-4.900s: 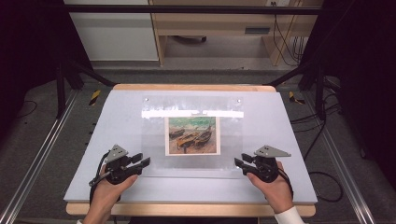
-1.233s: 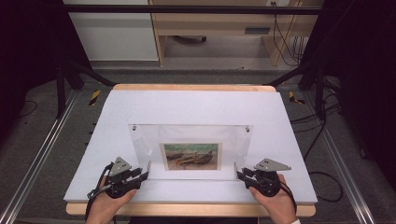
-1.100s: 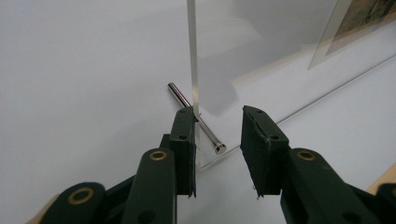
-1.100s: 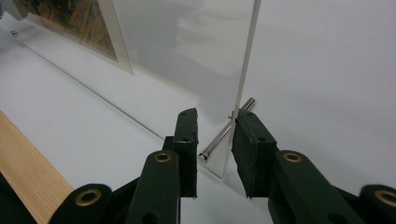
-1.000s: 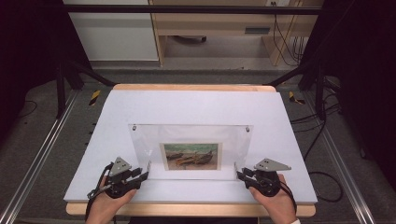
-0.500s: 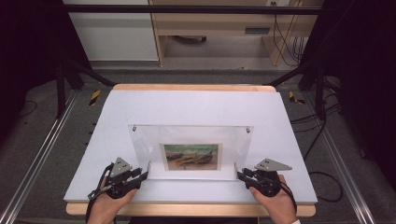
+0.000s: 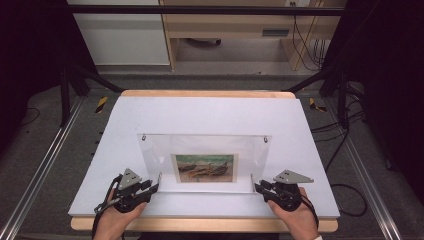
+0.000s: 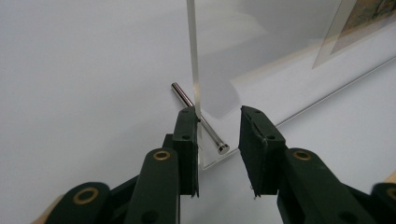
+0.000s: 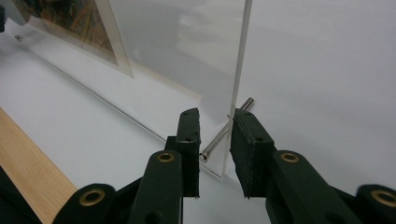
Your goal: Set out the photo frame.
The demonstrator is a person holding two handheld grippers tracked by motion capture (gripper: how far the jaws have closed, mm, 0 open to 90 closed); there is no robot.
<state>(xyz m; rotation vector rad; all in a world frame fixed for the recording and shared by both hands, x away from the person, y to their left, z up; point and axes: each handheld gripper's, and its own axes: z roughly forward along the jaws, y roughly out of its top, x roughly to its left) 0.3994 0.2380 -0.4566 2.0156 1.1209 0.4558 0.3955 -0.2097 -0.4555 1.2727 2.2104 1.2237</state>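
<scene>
frame: clear, upright, long axis across the table, print inside
left gripper: jaws around frame's lower corner
right gripper: same, other corner

The frame is clear, glossy acrylic with smooth cut edges, and it carries faint reflections. A matt paper print sits inside it. The pin through its lower corner is polished metal. The table has a smooth, matt white top over a pale wooden board, whose grain shows along the near edge. The jaws look like matt black plastic with brass-coloured rivets.
</scene>
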